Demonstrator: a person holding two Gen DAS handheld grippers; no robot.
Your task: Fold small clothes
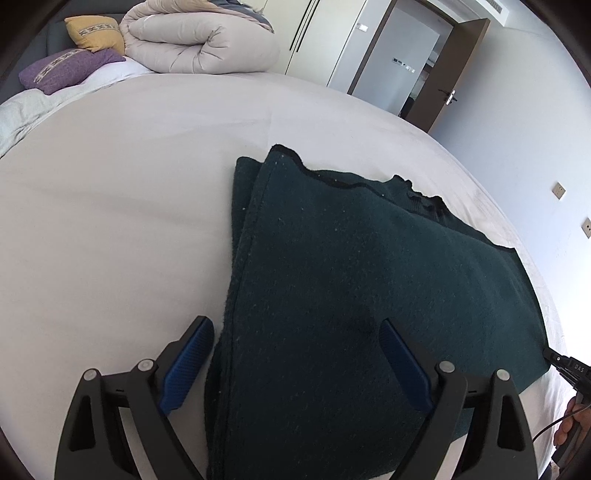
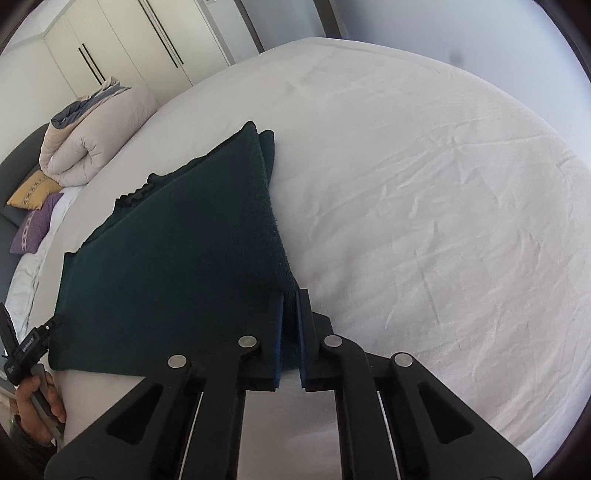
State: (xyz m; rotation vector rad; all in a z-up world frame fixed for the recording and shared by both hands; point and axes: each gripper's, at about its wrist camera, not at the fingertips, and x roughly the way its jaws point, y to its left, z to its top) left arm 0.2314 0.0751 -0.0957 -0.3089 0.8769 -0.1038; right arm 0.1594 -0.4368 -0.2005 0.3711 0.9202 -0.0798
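A dark green knitted garment (image 1: pixel 332 277) lies folded in layers on the white bed sheet (image 1: pixel 110 221). My left gripper (image 1: pixel 295 325) is open wide just above its near left part. One blue pad (image 1: pixel 188 365) hangs over the bare sheet, the other over the cloth, and neither presses on anything. In the right wrist view the garment (image 2: pixel 177 258) spreads away to the left. My right gripper (image 2: pixel 291 295) is shut on its near right corner, with a strip of cloth pinched between the blue pads.
A rolled beige duvet (image 1: pixel 199 40), a yellow pillow (image 1: pixel 96 35) and a purple pillow (image 1: pixel 66 70) sit at the head of the bed. A brown door (image 1: pixel 454 74) and wall lie beyond the far edge. A hand (image 2: pixel 37 406) grips the other tool's handle.
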